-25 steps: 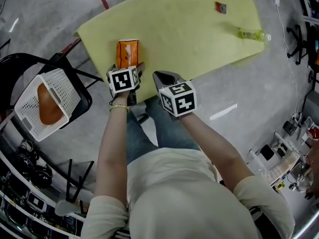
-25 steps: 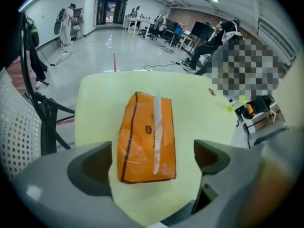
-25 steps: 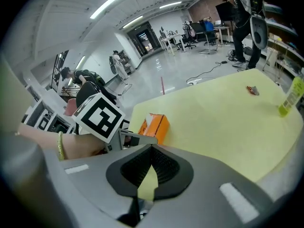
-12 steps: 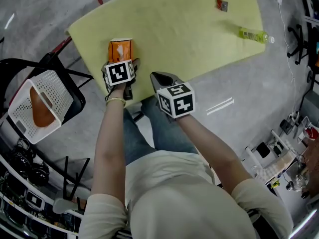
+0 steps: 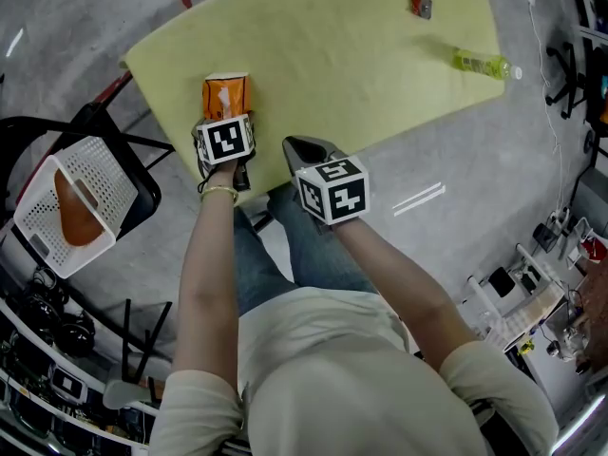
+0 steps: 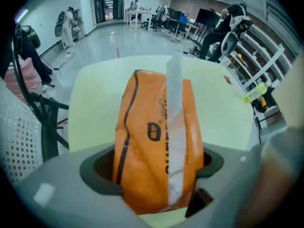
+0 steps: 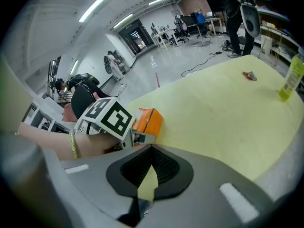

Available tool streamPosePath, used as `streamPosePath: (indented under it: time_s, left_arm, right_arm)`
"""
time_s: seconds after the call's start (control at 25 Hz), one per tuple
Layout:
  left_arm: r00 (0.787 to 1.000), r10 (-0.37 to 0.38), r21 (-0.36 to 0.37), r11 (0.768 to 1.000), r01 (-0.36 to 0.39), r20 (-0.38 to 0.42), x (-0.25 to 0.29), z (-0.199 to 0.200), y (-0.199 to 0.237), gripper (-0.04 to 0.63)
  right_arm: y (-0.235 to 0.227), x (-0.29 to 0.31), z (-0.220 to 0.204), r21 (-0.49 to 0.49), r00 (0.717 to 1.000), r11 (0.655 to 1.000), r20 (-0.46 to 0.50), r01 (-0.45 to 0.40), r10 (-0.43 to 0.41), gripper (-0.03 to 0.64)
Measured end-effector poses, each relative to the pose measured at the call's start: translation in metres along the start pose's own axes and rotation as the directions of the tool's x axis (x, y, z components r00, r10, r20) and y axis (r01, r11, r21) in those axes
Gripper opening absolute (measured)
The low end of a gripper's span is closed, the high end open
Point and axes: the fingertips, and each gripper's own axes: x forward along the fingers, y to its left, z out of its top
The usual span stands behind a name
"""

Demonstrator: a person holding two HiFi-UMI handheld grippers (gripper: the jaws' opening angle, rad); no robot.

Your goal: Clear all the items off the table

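An orange snack bag [image 5: 224, 94] lies on the yellow table [image 5: 361, 65] near its front left corner. My left gripper [image 5: 227, 122] points almost straight down over the bag's near end. In the left gripper view the bag [image 6: 159, 141] fills the space between the jaws, which have just been closing a little; they stand wide and the bag does not look squeezed. My right gripper [image 5: 304, 147] hovers shut and empty at the table's front edge, right of the left one. The right gripper view shows its shut jaws [image 7: 149, 170] with the bag [image 7: 148, 120] beyond them.
A green-yellow bottle [image 5: 480, 65] lies at the table's far right, and a small red packet [image 5: 421, 8] lies near the far edge. A white perforated basket [image 5: 106, 155] with an orange item inside sits on a black chair to the left.
My left gripper has come down over the orange bag, so that its near end now sits between the jaws. The right gripper has stayed in place.
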Motion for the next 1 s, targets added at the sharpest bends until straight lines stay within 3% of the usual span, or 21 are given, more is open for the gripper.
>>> streamPosePath:
  time_s: [0.12, 0.24, 1.0]
  left_arm:
    - [1.000, 0.013, 0.003, 1.000, -0.013, 0.017, -0.006, 0.002, 0.002, 0.349]
    - [0.999, 0.010, -0.003, 1.000, -0.010, 0.038, -0.015, 0.003, 0.003, 0.319]
    - [0.987, -0.082, -0.066, 0.994, 0.092, 0.141, -0.093, -0.018, 0.016, 0.314]
  right_arm:
    - [0.002, -0.001, 0.000, 0.001, 1.000, 1.000, 0.002, 0.001, -0.001, -0.002]
    - [0.007, -0.003, -0.001, 0.000, 1.000, 1.000, 0.004, 0.003, -0.003, -0.002]
    - [0.060, -0.029, -0.007, -0.024, 0.998, 0.999, 0.051, 0.028, -0.027, -0.002]
